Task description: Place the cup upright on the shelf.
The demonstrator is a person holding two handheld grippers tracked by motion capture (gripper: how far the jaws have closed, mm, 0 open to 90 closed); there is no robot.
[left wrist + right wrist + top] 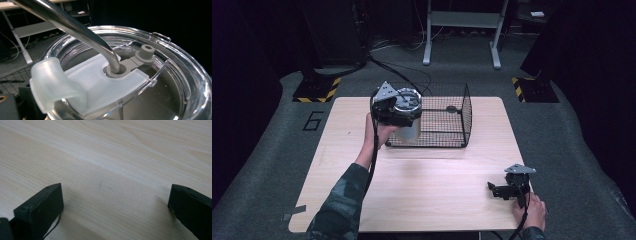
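1. The metal tumbler with a clear plastic lid (407, 117) sits in the upper middle of the high view, at the left front corner of the black wire-mesh basket (452, 112) on the pale wooden worktop (422, 180). Whether it is inside or just against the mesh, I cannot tell.
2. The left claw (394, 107) is at the tumbler's top; its own view shows the lid, a bent steel straw (75, 25) through a grey grommet and a frosted flip tab (50, 82). Whether it is clenched, I cannot tell.
3. The right claw (115, 207) rests released on the worktop, lower right of the high view, jaws wide apart.
4. Handling, as a judgement: rigid, probably fairly heavy and slick-walled. Take it around the body below the lid; the straw and tab look too loose to carry by.
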